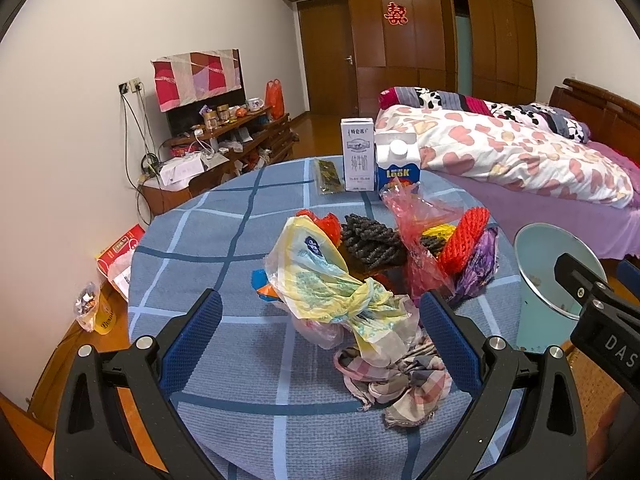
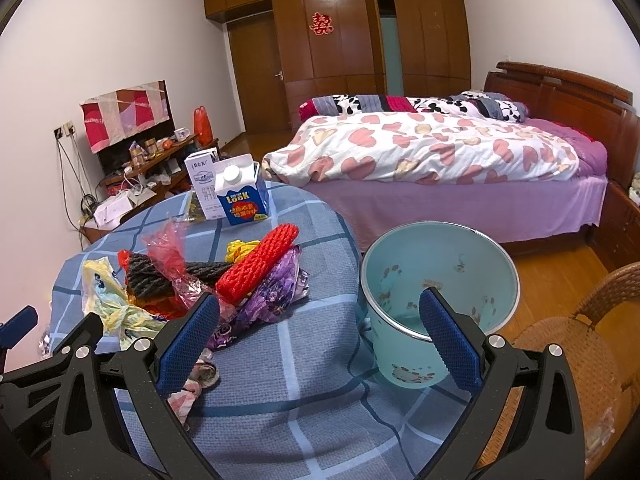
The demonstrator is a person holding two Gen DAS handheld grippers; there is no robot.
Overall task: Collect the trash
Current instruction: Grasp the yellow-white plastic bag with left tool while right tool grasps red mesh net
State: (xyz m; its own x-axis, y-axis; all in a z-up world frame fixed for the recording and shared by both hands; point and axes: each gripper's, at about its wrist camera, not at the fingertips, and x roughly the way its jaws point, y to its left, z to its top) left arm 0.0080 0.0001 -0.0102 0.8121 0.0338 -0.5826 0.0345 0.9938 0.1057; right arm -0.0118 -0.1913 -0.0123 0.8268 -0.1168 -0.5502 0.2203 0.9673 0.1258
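While both sets of blue-padded fingers stand wide apart and grip nothing, the left hand-held gripper (image 1: 320, 320) hovers over a crumpled yellow-and-white plastic bag (image 1: 320, 280), whose long axis runs from far left down toward the near right, its twisted end pointing at the right finger. Just beneath that end lies a bunched plaid cloth (image 1: 400, 384) on the round bench (image 1: 224, 240) with its blue checked cover. Beyond the bag sit dark twisted rope (image 1: 370, 242), a red plastic bag (image 1: 416, 236), a red foam net (image 1: 464, 236) tilted with its long axis running up to the right, and purple wrapping (image 1: 482, 268) touching it. Farther back a white milk carton (image 1: 357, 154) and a blue-and-white Look carton (image 1: 398, 164) stand upright, side by side, with a flat wrapper (image 1: 329, 176) beside them.

The right hand-held gripper (image 2: 320, 320) hangs at the bench's right edge, its right finger in front of a pale blue bin (image 2: 440, 280) that tilts its open mouth toward the camera. A wicker chair (image 2: 568, 340) stands to the right, a bed (image 2: 440, 152) behind.
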